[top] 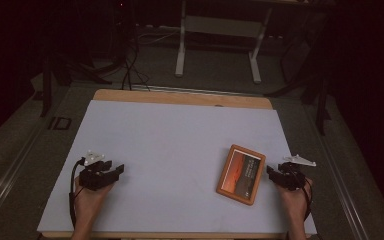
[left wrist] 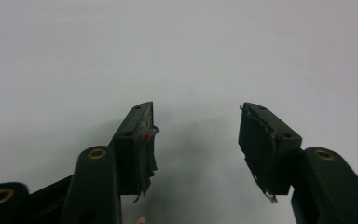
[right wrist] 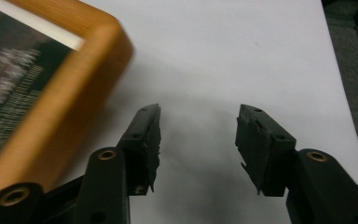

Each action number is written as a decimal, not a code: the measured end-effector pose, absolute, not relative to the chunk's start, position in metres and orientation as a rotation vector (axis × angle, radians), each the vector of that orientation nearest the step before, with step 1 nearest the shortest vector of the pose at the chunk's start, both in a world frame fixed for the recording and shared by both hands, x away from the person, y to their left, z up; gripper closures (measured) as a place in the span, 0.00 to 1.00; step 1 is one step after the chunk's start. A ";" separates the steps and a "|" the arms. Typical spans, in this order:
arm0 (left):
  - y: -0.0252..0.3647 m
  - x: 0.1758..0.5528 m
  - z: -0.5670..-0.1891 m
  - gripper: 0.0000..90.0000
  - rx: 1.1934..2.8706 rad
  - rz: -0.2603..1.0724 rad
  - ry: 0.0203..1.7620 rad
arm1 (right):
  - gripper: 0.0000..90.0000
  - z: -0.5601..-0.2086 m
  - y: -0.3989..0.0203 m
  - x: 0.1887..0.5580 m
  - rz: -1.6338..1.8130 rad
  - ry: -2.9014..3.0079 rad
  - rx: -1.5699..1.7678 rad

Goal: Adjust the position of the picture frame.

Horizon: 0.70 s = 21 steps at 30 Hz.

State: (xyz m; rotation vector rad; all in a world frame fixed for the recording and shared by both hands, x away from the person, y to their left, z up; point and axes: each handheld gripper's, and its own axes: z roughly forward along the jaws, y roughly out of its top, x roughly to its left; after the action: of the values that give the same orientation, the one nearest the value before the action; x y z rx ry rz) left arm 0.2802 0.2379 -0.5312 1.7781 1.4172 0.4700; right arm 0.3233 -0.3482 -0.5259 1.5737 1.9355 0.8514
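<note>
A wooden picture frame [top: 241, 174] with an orange-and-dark picture lies flat on the white table cover at the right. My right gripper [top: 274, 174] rests just right of the frame's edge, apart from it. Its jaws stand open with only bare table between them in the right gripper view [right wrist: 198, 126], where the frame's rounded corner [right wrist: 70, 70] fills the left side. My left gripper [top: 114, 171] sits at the table's left, far from the frame. It is open over bare white surface [left wrist: 196, 123], holding nothing.
The white cover [top: 170, 135] spans most of the wooden table [top: 180, 97]. The table's right edge [right wrist: 342, 93] runs close beside my right gripper. Beyond the table stand a white desk frame [top: 220, 40], cables and dark stands on the floor.
</note>
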 end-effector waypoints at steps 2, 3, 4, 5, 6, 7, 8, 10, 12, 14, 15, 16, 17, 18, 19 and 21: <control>0.237 0.281 -0.530 0.53 1.782 0.453 1.407 | 0.57 -0.523 -0.346 0.322 0.864 1.947 1.551; 0.237 0.280 -0.529 0.53 1.786 0.455 1.394 | 0.57 -0.523 -0.346 0.322 0.864 1.947 1.551; 0.235 0.280 -0.528 0.55 1.788 0.459 1.384 | 0.57 -0.522 -0.345 0.321 0.866 1.951 1.543; 0.234 0.279 -0.527 0.56 1.799 0.461 1.373 | 0.57 -0.521 -0.344 0.321 0.872 1.954 1.537; 0.234 0.279 -0.527 0.57 1.799 0.461 1.373 | 0.57 -0.521 -0.344 0.321 0.872 1.954 1.537; 0.231 0.277 -0.526 0.59 1.812 0.465 1.349 | 0.59 -0.517 -0.343 0.319 0.888 1.952 1.526; 0.229 0.276 -0.525 0.60 1.815 0.462 1.339 | 0.59 -0.516 -0.343 0.319 0.893 1.953 1.523; 0.227 0.275 -0.523 0.62 1.822 0.444 1.314 | 0.58 -0.514 -0.344 0.317 0.949 1.949 1.533; 0.224 0.274 -0.519 0.65 1.815 0.430 1.295 | 0.59 -0.510 -0.345 0.315 1.014 1.937 1.550; 0.221 0.273 -0.515 0.66 1.823 0.418 1.265 | 0.60 -0.505 -0.346 0.313 1.034 1.943 1.542; 0.218 0.273 -0.513 0.66 1.828 0.417 1.252 | 0.61 -0.503 -0.345 0.312 1.044 1.951 1.539; 0.218 0.273 -0.513 0.67 1.828 0.417 1.252 | 0.61 -0.503 -0.345 0.312 1.044 1.951 1.539; 0.218 0.273 -0.513 0.67 1.828 0.417 1.252 | 0.61 -0.501 -0.345 0.311 1.055 1.963 1.526; 0.207 0.272 -0.508 0.66 1.870 0.416 1.206 | 0.62 -0.498 -0.342 0.308 1.042 1.988 1.496; 0.202 0.274 -0.506 0.67 1.880 0.411 1.188 | 0.63 -0.496 -0.340 0.307 1.034 2.001 1.481; 0.195 0.277 -0.504 0.68 1.893 0.394 1.166 | 0.64 -0.492 -0.338 0.304 1.024 2.026 1.453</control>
State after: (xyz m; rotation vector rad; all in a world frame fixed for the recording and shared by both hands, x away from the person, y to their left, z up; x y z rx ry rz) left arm 0.2769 0.1951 -0.5040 1.8931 1.1658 0.3945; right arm 0.3037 -0.3375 -0.4920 1.4534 2.0255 1.0235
